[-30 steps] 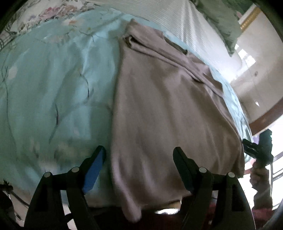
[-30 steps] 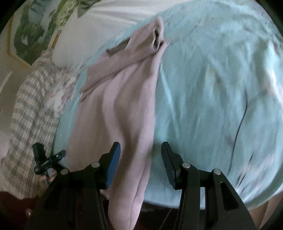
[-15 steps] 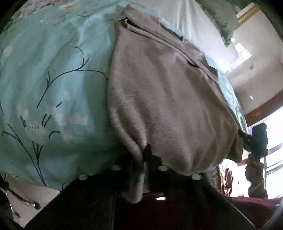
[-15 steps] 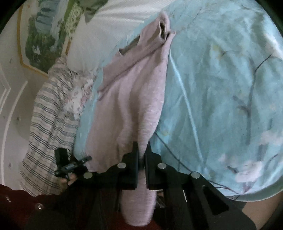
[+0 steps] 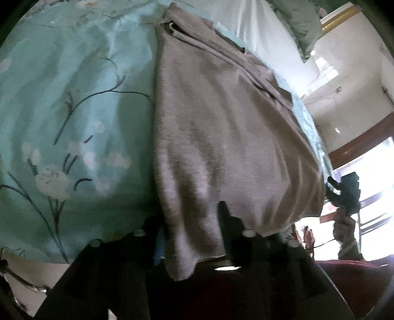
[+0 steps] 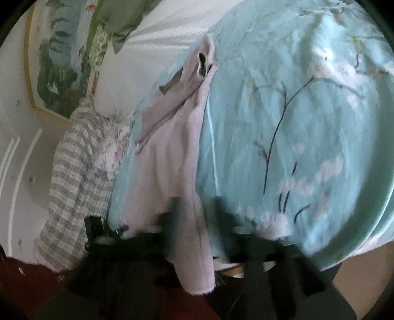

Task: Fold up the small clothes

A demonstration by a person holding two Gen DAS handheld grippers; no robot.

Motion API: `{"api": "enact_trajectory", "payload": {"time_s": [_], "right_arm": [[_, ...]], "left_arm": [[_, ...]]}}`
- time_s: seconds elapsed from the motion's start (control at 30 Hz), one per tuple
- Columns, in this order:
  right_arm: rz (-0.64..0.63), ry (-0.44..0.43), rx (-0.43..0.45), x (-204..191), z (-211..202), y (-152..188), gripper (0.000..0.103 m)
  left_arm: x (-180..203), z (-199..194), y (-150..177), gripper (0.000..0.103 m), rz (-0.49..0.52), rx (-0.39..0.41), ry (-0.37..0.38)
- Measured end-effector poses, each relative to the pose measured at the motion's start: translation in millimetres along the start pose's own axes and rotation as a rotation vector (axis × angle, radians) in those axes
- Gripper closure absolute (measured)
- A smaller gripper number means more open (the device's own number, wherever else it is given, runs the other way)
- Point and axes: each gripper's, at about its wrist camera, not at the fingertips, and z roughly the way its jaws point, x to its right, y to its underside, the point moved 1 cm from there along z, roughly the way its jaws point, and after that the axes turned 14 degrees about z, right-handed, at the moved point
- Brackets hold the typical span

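A pale mauve knit garment [image 5: 221, 137] lies lengthwise on a light blue floral bedspread [image 5: 73, 110], its near hem hanging over the bed's edge. My left gripper [image 5: 192, 221] has its jaws apart, one on each side of the left hem corner. In the right wrist view the same garment [image 6: 170, 160] runs away from me, and my right gripper [image 6: 194, 211] also stands with its jaws apart astride the right hem corner. Both views are blurred. The right gripper also shows in the left wrist view [image 5: 344, 192], at the garment's far corner.
A white striped sheet [image 5: 258, 32] and a green pillow [image 5: 303, 22] lie at the head of the bed. A plaid cloth [image 6: 73, 182] hangs off the bed's left side in the right wrist view. A framed picture [image 6: 61, 61] hangs on the wall.
Both grippers closed on the hem corners half a second ago, and now their jaws have spread apart again. The hem still hangs between the fingers.
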Motion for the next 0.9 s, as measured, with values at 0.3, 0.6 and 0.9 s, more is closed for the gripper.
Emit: {"api": "enact_trajectory", "payload": {"time_s": [0.3, 0.6, 0.9], "right_arm": [[-0.144, -0.031, -0.262, -16.9, 62.0, 37.5, 0.048], [-0.122, -0.107, -0.21, -20.8, 43.4, 40.0, 0.094], [-0.186, -0.234, -0.057, -92.2, 19.5, -9.7, 0.094]], "left_arm": [[14.5, 9.6, -6.9, 0.055, 0.081, -0.005, 0.019], [14.3, -8.3, -1.7, 0.097, 0.117, 0.015, 0.029], [31.4, -72.3, -63.8, 0.098, 0.064, 0.31, 0.101]]}}
